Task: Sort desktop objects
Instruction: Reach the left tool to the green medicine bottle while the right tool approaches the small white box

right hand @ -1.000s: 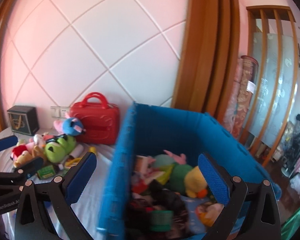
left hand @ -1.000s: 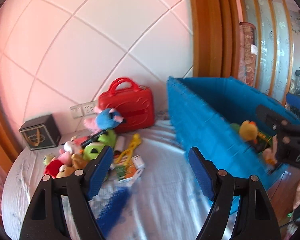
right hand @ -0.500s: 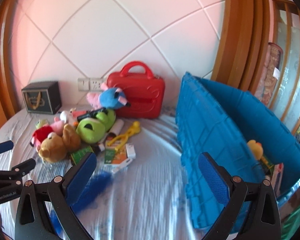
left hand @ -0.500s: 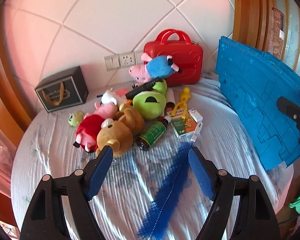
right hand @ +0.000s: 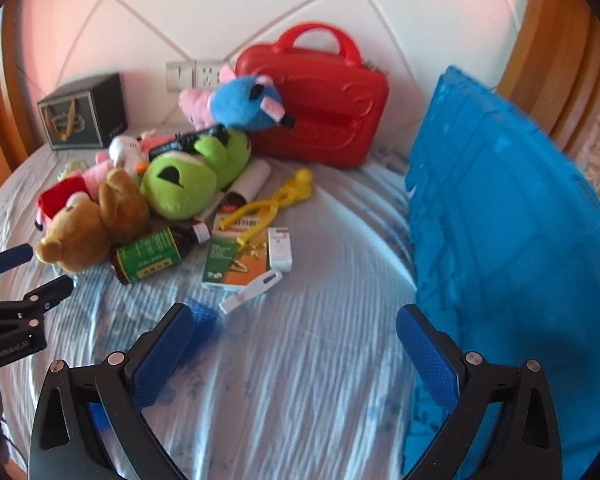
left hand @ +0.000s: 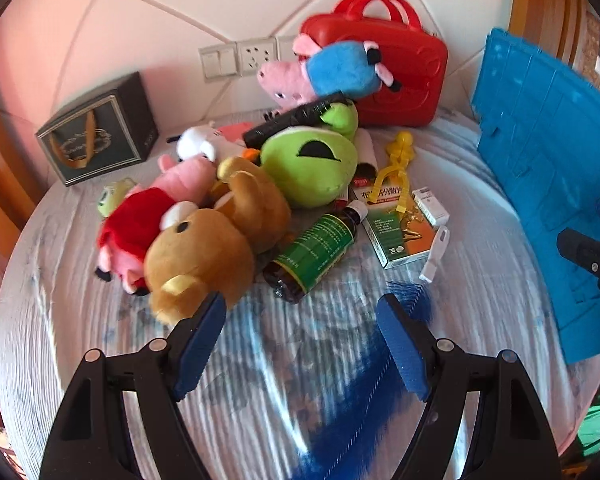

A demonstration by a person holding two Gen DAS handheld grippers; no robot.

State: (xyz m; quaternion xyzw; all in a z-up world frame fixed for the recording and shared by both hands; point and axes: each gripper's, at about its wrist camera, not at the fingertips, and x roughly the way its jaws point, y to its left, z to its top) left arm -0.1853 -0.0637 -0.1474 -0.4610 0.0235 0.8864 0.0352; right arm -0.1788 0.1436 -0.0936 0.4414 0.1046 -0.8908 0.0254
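Observation:
A pile of objects lies on the round cloth-covered table [left hand: 80,320]: a brown bear plush [left hand: 208,248], a green frog plush [left hand: 312,164], a pink pig in red [left hand: 140,216], a blue-shirted pig plush [left hand: 332,70], a green-labelled bottle [left hand: 316,248], a medicine box [left hand: 396,228] and a blue feather [left hand: 360,408]. My left gripper [left hand: 300,320] is open and empty, just in front of the bear and bottle. My right gripper [right hand: 296,340] is open and empty over bare cloth, with the bottle [right hand: 152,256] and box [right hand: 236,260] ahead.
A blue crate [right hand: 512,216] stands at the right, its wall close to my right gripper. A red case [right hand: 320,104] and a dark gift box [right hand: 84,112] stand at the back by the wall. Yellow tongs [right hand: 276,200] and a white stick [right hand: 252,292] lie near the box.
Both grippers swung left from the blue crate toward the toy pile and came lower. The left gripper now sits close to the bear and bottle. Both stayed open.

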